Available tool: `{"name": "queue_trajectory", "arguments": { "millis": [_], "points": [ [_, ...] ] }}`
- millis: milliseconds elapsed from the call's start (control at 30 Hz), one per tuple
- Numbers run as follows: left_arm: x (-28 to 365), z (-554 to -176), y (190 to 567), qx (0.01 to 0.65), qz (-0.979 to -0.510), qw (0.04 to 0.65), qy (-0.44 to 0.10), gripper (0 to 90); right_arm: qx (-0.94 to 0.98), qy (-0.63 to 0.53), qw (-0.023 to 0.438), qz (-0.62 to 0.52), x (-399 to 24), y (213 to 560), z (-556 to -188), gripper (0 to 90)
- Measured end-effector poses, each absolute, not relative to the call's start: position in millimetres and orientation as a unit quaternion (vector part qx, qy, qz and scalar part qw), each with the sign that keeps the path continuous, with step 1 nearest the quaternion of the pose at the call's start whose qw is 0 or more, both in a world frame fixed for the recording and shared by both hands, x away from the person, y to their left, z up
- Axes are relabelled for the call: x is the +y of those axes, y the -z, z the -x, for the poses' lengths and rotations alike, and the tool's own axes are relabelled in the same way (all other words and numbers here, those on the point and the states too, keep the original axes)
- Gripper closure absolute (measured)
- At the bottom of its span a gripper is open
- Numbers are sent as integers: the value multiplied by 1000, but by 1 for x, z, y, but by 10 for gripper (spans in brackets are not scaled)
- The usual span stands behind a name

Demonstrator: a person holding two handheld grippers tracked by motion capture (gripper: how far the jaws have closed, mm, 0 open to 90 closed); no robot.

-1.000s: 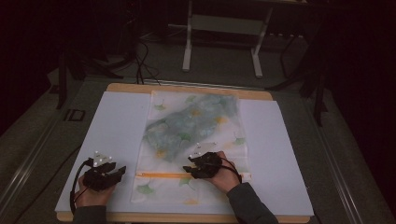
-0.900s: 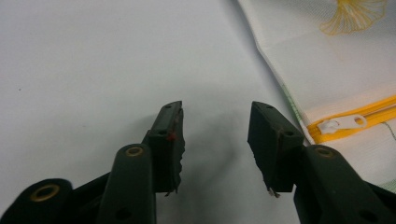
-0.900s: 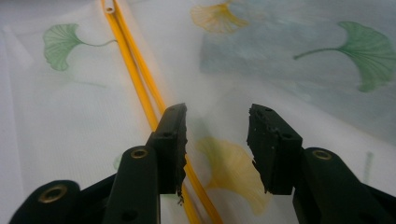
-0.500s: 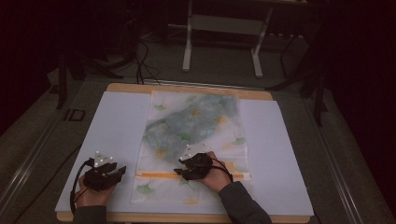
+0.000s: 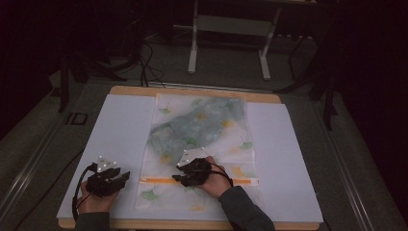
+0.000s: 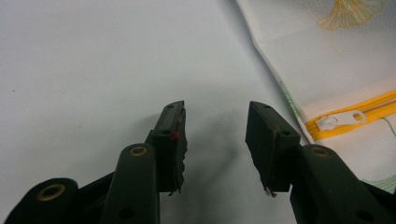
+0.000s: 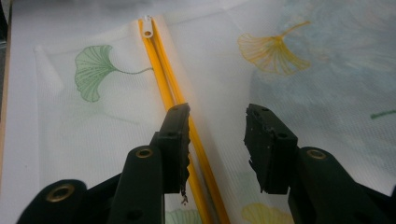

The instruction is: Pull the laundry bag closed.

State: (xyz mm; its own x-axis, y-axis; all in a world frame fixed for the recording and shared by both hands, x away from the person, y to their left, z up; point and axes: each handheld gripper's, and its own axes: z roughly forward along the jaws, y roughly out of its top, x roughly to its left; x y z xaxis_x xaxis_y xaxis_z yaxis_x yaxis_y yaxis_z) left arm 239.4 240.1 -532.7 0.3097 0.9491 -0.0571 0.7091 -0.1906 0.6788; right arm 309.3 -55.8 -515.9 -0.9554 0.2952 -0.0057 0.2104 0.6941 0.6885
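Tools (image 7: 217, 140) (image 6: 215, 140) both wide open, empty; right one over mesh bag's (image 7: 299, 60) yellow zipper (image 7: 170, 88).

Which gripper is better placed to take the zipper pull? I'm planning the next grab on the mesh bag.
Left, probably. The left gripper sits open just off the bag's edge, beside the pull. The right gripper hovers mid-zipper, farther from it.

Dim room, grey floor (image 5: 43, 130), white metal frame (image 5: 228, 36) beyond table (image 5: 192, 89).

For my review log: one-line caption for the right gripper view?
Open right gripper poised over mesh bag, beside its yellow zipper.
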Motion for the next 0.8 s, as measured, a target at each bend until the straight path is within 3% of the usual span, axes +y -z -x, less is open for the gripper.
{"name": "queue_trajectory", "arguments": {
  "millis": [800],
  "points": [
    [241, -240, 533, 557, -745, 313, -191, 578, 920, -373, 44, -115, -23, 515, -305, 633]
  ]
}}
